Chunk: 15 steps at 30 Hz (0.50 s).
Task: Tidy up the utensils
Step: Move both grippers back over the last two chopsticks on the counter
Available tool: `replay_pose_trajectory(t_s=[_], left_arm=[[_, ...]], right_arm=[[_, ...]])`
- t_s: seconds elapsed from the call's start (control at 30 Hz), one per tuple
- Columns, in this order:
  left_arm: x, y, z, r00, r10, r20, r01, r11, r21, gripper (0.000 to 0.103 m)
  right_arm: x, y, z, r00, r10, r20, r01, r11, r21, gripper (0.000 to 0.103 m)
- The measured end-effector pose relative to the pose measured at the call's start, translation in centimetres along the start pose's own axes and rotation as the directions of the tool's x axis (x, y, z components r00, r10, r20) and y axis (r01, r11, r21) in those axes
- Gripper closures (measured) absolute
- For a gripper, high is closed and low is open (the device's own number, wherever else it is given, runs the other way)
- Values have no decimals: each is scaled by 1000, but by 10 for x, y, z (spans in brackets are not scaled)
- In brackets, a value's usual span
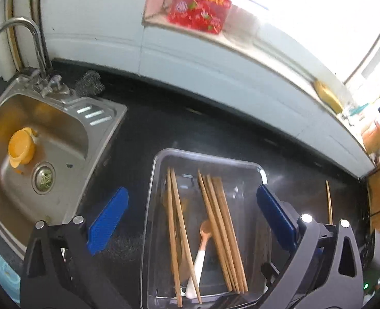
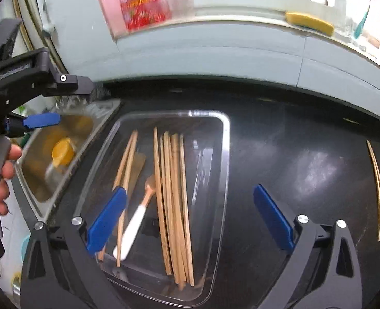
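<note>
A clear plastic tray (image 1: 161,159) (image 2: 224,154) sits on the black counter. It holds several wooden chopsticks (image 1: 221,231) (image 2: 174,206) and a small wooden spoon with a white handle (image 1: 199,257) (image 2: 133,226). A pale chopstick pair (image 2: 377,190) (image 1: 328,203) lies on the counter right of the tray. My left gripper (image 1: 190,221) is open and empty, straddling the tray from above. My right gripper (image 2: 190,219) is open and empty over the tray's right side. The left gripper also shows at the left of the right wrist view (image 2: 43,119).
A steel sink (image 1: 68,118) with a tap (image 1: 17,25) and an orange lid (image 1: 21,146) lies left of the tray. A steel scourer (image 1: 89,83) sits behind the sink. A wooden board (image 1: 378,198) stands at the far right. A yellow sponge (image 2: 310,23) rests on the sill.
</note>
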State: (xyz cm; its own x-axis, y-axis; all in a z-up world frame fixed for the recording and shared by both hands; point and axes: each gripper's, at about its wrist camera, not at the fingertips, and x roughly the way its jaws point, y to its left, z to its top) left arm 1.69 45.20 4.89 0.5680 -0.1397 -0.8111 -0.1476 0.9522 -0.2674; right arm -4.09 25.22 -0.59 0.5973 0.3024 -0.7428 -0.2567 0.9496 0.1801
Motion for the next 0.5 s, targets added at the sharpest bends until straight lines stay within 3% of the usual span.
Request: replay_pose_trajectory(t_s=[0.3, 0.5], left_arm=[[4, -43, -9, 1000, -6, -23, 7, 999, 41, 6], [15, -96, -22, 999, -12, -53, 17, 996, 88, 6]], right_arm=[[-12, -32, -6, 1000, -8, 2, 8, 999, 37, 7], [-29, -78, -15, 1000, -19, 2, 19, 997, 74, 7]])
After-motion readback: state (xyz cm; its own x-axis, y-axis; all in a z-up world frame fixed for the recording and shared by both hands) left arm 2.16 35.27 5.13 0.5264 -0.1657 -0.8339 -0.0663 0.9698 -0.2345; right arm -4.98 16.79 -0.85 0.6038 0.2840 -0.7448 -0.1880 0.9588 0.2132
